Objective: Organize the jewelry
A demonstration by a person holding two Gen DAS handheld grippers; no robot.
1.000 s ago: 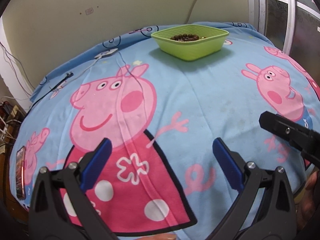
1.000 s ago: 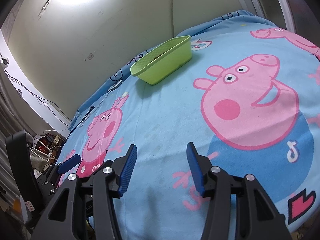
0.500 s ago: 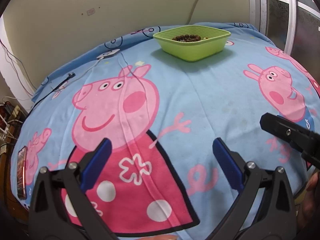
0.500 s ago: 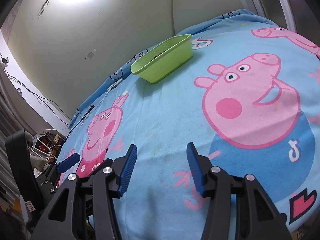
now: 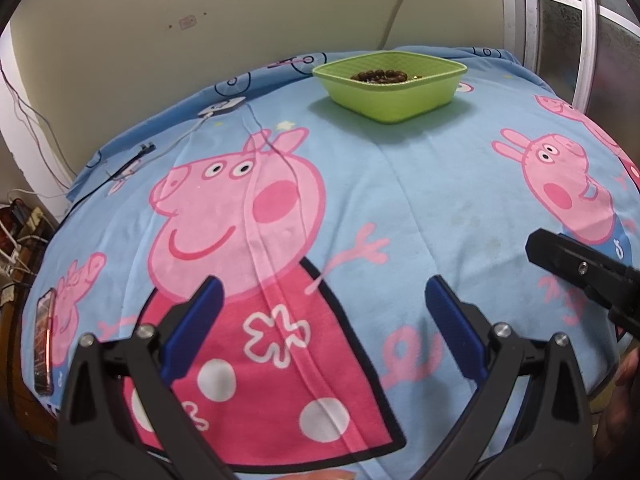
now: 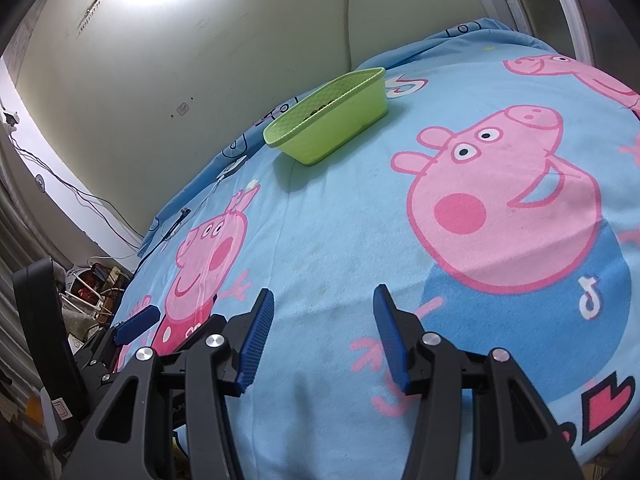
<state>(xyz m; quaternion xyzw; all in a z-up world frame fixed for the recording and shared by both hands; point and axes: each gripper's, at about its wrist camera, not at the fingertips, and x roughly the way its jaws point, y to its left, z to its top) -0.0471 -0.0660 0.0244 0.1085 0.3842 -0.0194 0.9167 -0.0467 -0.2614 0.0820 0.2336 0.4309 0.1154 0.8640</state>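
Hovering over blanket (image 5: 420, 200): left gripper (image 5: 324, 312), right gripper (image 6: 324, 332) both spread, empty; beads (image 5: 380, 76) in green basket (image 5: 396, 96).

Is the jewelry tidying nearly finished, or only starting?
It looks nearly done: a dark beaded piece already lies in the green basket. Nothing is in hand; the left gripper and right gripper are open and empty. No loose jewelry shows on the blanket.

A blue cartoon-pig blanket (image 5: 420, 200) covers the bed, bearing a green basket (image 5: 392, 92), white cable (image 5: 188, 136) and phone (image 5: 44, 344).
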